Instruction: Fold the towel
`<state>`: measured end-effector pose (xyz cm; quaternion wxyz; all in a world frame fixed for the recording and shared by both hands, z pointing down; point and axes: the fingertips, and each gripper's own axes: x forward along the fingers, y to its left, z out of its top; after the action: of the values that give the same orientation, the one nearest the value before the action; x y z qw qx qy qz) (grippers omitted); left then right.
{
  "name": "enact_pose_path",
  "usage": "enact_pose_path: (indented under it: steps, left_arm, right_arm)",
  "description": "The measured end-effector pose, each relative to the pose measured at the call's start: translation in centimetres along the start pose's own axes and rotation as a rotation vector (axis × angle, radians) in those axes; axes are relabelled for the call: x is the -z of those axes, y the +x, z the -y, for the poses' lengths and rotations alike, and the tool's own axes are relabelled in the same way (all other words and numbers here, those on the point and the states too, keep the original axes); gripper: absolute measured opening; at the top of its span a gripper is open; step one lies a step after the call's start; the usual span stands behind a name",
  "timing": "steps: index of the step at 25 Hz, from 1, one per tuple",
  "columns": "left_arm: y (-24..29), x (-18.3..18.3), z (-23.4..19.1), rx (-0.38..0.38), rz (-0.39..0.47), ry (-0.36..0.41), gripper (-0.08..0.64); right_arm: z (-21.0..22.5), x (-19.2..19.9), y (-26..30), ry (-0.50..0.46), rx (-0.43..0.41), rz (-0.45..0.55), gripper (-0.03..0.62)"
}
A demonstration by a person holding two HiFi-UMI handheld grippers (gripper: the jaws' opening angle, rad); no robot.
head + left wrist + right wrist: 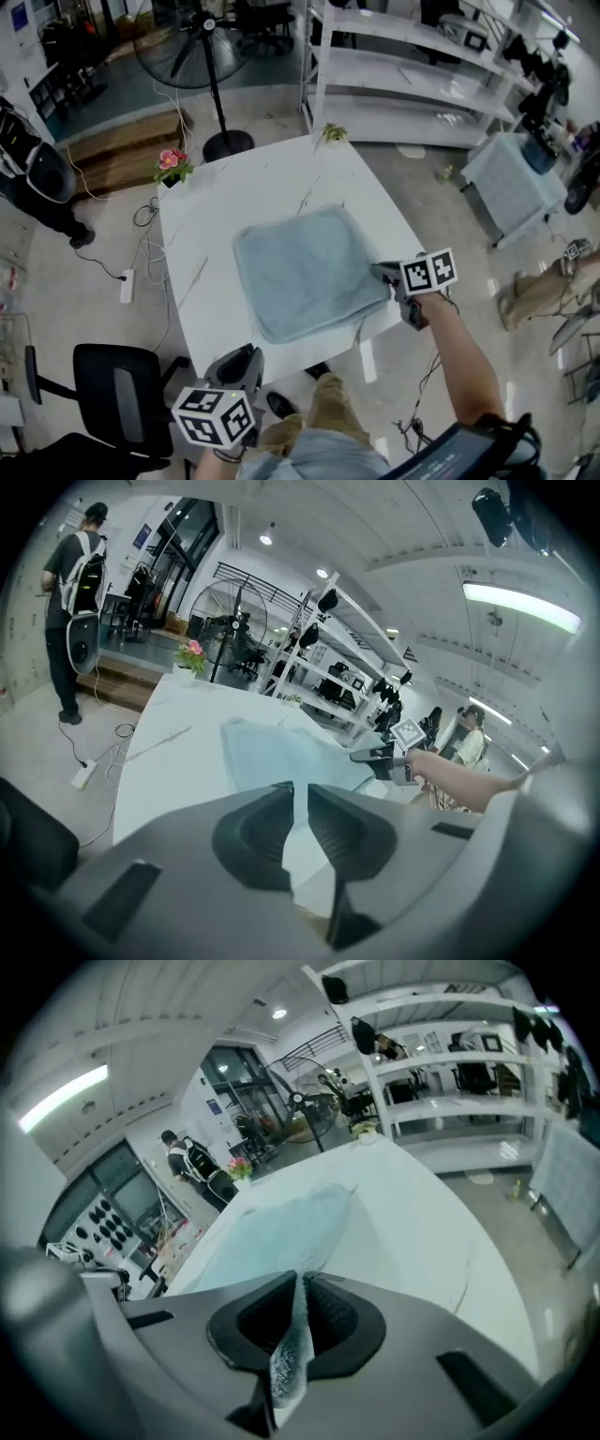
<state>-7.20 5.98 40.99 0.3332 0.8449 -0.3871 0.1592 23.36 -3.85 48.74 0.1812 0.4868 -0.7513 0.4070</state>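
On the surface (211,202), the towel (305,272) lay flat, near right corner by the edge. Right gripper (386,274) fingers (339,1321) clamped that corner, presumably to lift a fold. Left gripper (251,354), fingers (255,829) narrowly apart and empty, hung off the near edge. Bare surface lay left of and beyond the towel.
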Motion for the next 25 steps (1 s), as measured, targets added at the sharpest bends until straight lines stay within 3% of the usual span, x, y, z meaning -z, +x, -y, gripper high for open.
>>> enact_pose_path:
  steps: [7,13,17,25]
  left_arm:
    - [-4.1,-1.7,-2.8,-0.038,0.104,-0.048,0.049]
    - [-7.4,-2.0,-5.7,-0.094,0.167,-0.106,0.049]
    - [-8.8,-1.0,-7.8,-0.127,0.173,-0.145,0.048]
    - [-9.9,1.5,-11.2,-0.171,0.154,-0.211,0.048]
  right_arm:
    - [-11.1,-5.8,1.6,-0.375,-0.021,-0.026,0.035]
    - [-20.0,-5.1,6.6,-0.678,-0.072,-0.128,0.035]
    - [-22.7,-1.8,11.0,-0.775,-0.106,-0.222,0.035]
    - [-23.5,4.9,16.9,-0.845,-0.131,-0.362,0.037]
